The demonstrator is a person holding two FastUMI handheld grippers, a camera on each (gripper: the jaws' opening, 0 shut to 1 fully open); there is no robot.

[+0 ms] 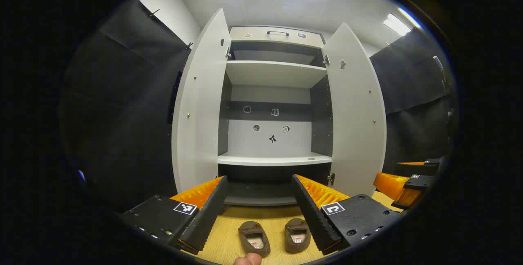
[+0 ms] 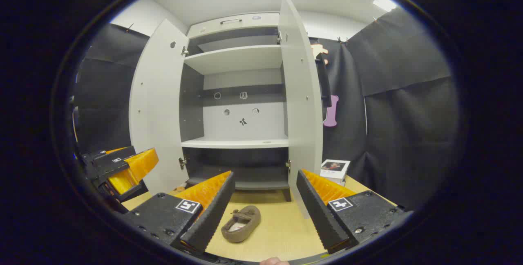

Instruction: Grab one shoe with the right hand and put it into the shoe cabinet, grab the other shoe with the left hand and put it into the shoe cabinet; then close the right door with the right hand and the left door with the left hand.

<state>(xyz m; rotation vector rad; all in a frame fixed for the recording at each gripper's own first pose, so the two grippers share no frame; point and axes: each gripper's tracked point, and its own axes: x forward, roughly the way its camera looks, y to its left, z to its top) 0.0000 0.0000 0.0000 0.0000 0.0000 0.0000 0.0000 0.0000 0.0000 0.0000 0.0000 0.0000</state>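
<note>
- In the left gripper view I see my left gripper (image 1: 259, 212) with its fingers spread wide and holding nothing.
- Down between those fingers two brown shoes sit side by side on the wood floor (image 1: 229, 240): the left shoe (image 1: 254, 238) and the right shoe (image 1: 297, 235), just beside each other, toes toward the shoe cabinet (image 1: 273, 105).
- The cabinet stands right ahead. Its left door (image 1: 200, 109) and right door (image 1: 355, 113) both hang wide open, and I can see white shelves inside.
- At the right edge of this view I see my right gripper (image 1: 402, 185), off to the side of the shoes.
- In the right gripper view that gripper's fingers are spread wide too, with nothing between them touching. One brown shoe lies on the floor near the left finger.
- A small white box (image 2: 336, 169) sits on the floor right of the cabinet.
</note>
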